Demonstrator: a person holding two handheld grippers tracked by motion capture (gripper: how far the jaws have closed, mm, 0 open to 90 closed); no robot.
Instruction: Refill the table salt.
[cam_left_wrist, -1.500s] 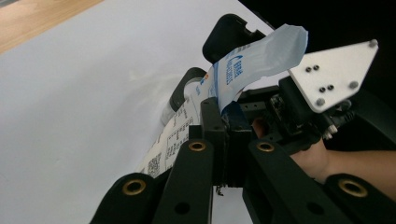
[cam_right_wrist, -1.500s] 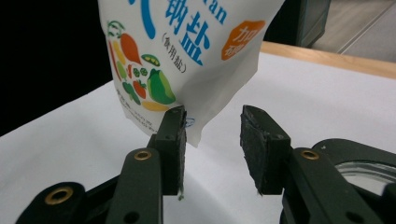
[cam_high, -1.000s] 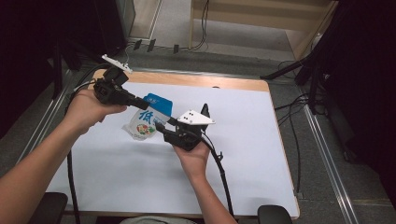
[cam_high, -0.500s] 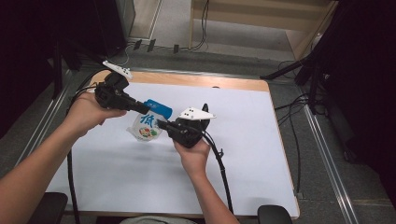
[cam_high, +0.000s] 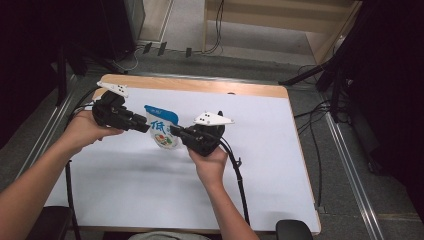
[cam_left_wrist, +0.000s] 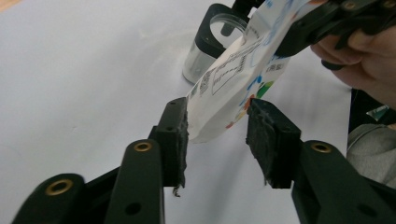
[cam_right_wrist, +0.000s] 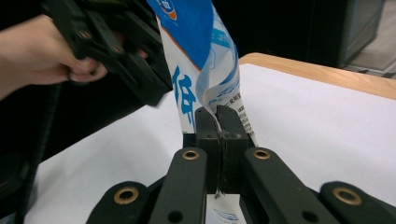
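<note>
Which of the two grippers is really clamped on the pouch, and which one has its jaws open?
The right gripper is clamped: its jaws are pressed together on the pouch. The left gripper has its jaws open around the pouch's lower corner.

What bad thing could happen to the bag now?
The bag is pinched only by the right gripper, on a thin bit of its edge, so it might slip and drop onto the table. The left gripper is open around the bag's corner; closing it off-centre could crumple or miss it. A clear jar stands just behind and could get knocked.
</note>
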